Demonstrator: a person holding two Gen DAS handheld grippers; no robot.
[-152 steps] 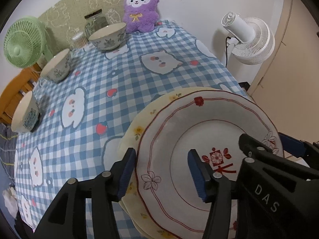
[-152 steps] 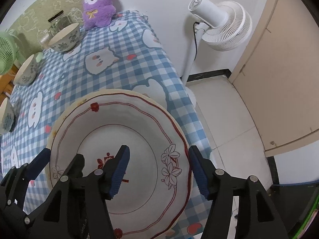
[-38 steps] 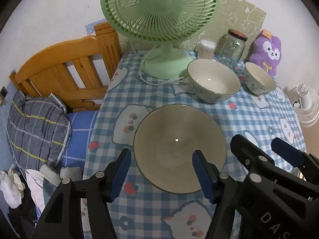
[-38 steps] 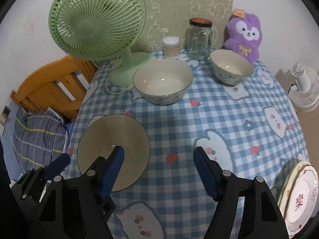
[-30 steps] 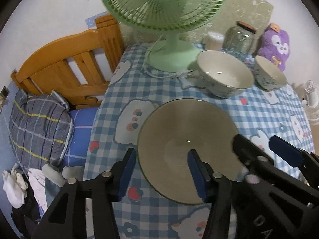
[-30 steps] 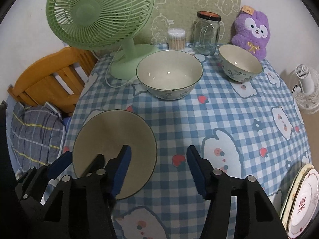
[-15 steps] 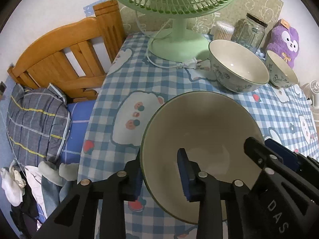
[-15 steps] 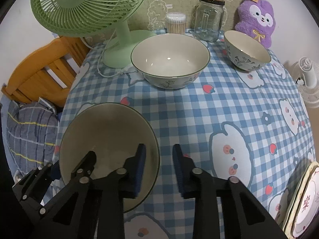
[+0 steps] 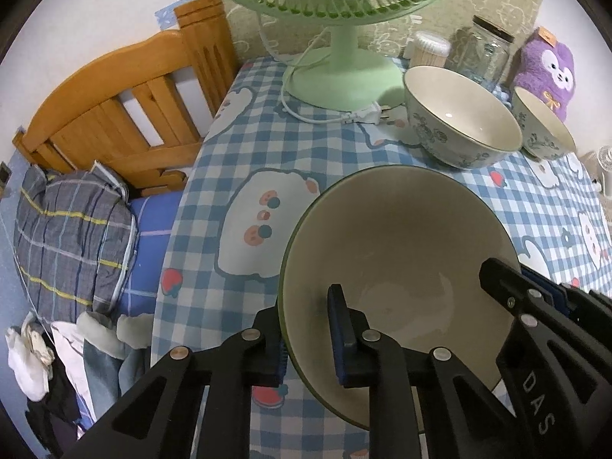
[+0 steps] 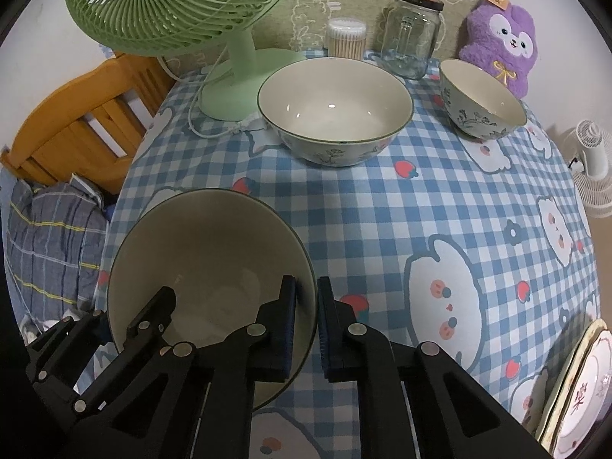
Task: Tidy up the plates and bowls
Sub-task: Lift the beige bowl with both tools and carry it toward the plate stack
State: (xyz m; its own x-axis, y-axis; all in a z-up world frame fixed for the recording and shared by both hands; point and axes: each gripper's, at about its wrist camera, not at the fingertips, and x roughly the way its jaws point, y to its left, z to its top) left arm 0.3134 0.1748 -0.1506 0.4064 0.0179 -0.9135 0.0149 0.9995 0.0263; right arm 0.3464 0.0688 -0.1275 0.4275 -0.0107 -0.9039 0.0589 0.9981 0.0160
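A large cream bowl with a green rim (image 9: 397, 252) (image 10: 206, 252) sits at the near left of the checked table. My left gripper (image 9: 310, 329) is shut on its left rim, one finger inside, one outside. My right gripper (image 10: 308, 321) is shut on its right rim the same way. A second large floral bowl (image 10: 334, 109) (image 9: 461, 114) stands behind it. A smaller floral bowl (image 10: 482, 103) (image 9: 543, 130) stands further right. A stack of plates (image 10: 577, 394) lies at the table's near right edge.
A green desk fan (image 10: 179, 11) with its cord and plug (image 9: 367, 114) stands at the back left. A glass jar (image 10: 411, 38), a cotton swab tub (image 10: 346, 38) and a purple plush (image 10: 501, 46) line the back. A wooden bed frame (image 9: 122, 111) lies left of the table.
Both grippers moved from the plate stack to the near-left bowl, then closed on its opposite rims. The bowl looks larger and nearer in both views now.
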